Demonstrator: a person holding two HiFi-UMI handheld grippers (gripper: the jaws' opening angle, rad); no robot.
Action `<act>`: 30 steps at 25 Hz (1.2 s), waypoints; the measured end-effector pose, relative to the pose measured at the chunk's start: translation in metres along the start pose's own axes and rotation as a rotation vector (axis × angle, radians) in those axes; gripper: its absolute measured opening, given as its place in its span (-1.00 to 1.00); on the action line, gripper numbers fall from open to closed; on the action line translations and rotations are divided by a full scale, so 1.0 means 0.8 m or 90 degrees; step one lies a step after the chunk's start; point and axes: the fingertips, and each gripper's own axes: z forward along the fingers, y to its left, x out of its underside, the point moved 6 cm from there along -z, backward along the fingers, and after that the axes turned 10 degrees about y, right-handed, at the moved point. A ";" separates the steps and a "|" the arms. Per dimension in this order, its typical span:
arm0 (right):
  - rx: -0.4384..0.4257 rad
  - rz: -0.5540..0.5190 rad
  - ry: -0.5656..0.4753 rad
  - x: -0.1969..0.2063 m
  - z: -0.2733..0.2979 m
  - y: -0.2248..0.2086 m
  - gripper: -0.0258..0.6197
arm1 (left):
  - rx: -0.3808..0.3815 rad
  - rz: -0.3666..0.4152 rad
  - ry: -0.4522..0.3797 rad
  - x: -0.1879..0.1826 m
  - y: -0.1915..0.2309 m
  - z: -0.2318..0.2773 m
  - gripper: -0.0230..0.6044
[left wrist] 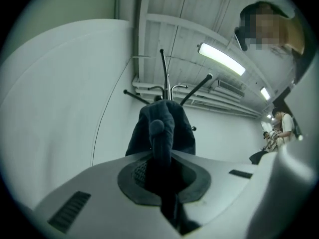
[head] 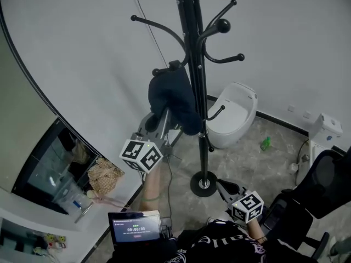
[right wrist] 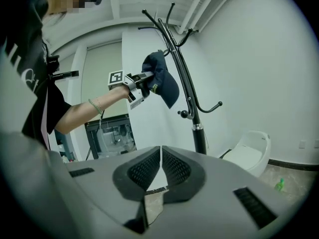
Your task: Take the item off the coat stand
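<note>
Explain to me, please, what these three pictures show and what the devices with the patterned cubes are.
No robot: a person holds a two-jaw gripper in each hand. One picture comes from a camera on the person's head, looking down; the other two ride on the grippers, looking along their jaws. The left gripper is shut on a dark blue cap at a hook of the black coat stand; whether it has cleared the hook is unclear. The right gripper is shut and empty. A white toilet stands on the floor.
</note>
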 end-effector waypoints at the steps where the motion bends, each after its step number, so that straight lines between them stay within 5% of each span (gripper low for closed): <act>1: -0.003 -0.002 0.002 0.000 0.002 0.000 -0.86 | -0.001 0.002 -0.021 -0.013 -0.003 -0.007 -0.87; 9: -0.026 0.003 0.012 0.004 0.021 0.025 -0.86 | -0.072 0.087 -0.036 -0.062 -0.003 -0.073 -0.87; 13: -0.024 0.004 0.023 0.012 0.027 0.046 -0.86 | -0.098 0.050 -0.044 -0.055 0.017 -0.125 -0.87; 20: -0.011 0.019 0.025 0.022 0.036 0.103 -0.86 | -0.119 0.010 0.032 0.011 0.034 -0.216 -0.87; 30: 0.059 0.045 0.013 0.065 0.029 0.203 -0.86 | -0.074 -0.094 0.159 0.131 0.026 -0.347 -0.87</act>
